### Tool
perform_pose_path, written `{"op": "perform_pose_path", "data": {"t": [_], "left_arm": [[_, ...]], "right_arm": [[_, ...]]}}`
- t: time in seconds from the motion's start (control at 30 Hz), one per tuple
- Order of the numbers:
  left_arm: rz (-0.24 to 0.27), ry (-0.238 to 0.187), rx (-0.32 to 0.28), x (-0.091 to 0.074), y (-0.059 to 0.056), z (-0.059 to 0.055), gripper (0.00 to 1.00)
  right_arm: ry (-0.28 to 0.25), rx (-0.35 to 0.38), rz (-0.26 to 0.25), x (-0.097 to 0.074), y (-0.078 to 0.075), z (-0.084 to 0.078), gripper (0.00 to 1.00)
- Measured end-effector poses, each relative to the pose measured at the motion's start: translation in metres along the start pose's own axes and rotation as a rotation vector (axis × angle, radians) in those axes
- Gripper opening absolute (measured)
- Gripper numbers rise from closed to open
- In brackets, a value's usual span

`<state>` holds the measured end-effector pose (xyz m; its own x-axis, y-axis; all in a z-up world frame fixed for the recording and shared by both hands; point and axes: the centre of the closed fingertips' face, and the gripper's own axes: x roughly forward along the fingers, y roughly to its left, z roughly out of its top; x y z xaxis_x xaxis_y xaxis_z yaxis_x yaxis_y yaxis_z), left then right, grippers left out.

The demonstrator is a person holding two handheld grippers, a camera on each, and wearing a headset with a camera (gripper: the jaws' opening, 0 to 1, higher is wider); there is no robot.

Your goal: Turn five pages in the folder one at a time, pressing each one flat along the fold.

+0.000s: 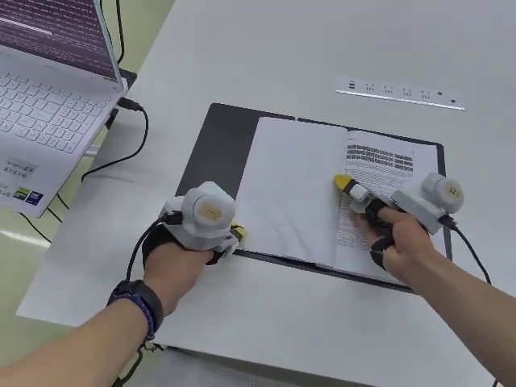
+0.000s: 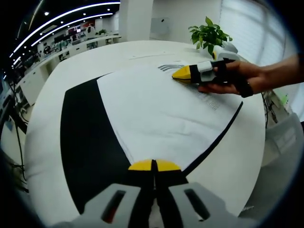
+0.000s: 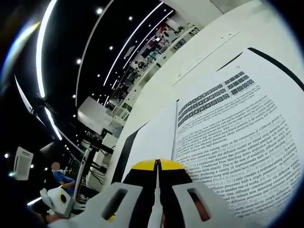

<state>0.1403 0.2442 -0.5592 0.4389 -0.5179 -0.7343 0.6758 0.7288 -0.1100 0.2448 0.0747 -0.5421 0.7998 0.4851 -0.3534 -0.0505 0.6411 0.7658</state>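
My left hand-held gripper [image 1: 236, 233] and right hand-held gripper [image 1: 344, 185] are both closed, empty. Dragging along the fold [image 1: 344, 153] could wrinkle the bowed page [image 1: 290, 185].

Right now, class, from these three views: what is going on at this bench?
A person works an open black folder with a claw in each hand. The right claw, jaws shut, points its yellow tips at the fold, by the inner edge of the printed page. A blank page lies over to the left. The left claw, also shut, sits at the folder's near edge, holding nothing. A laptop stands off to the left.
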Motion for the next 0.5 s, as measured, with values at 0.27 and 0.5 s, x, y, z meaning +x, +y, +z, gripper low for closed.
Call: {"op": "perform_pose_path", "data": {"t": [0.27,0.5], "left_arm": [[0.005,0.002,0.000,0.001,0.000,0.000,0.00],[0.012,-0.002,-0.005,0.001,0.000,0.000,0.00]], "right_arm": [[-0.043,0.032,0.001,0.009,0.004,0.009,0.00],[-0.075,0.053,-0.001,0.012,0.016,0.015,0.00]]}}
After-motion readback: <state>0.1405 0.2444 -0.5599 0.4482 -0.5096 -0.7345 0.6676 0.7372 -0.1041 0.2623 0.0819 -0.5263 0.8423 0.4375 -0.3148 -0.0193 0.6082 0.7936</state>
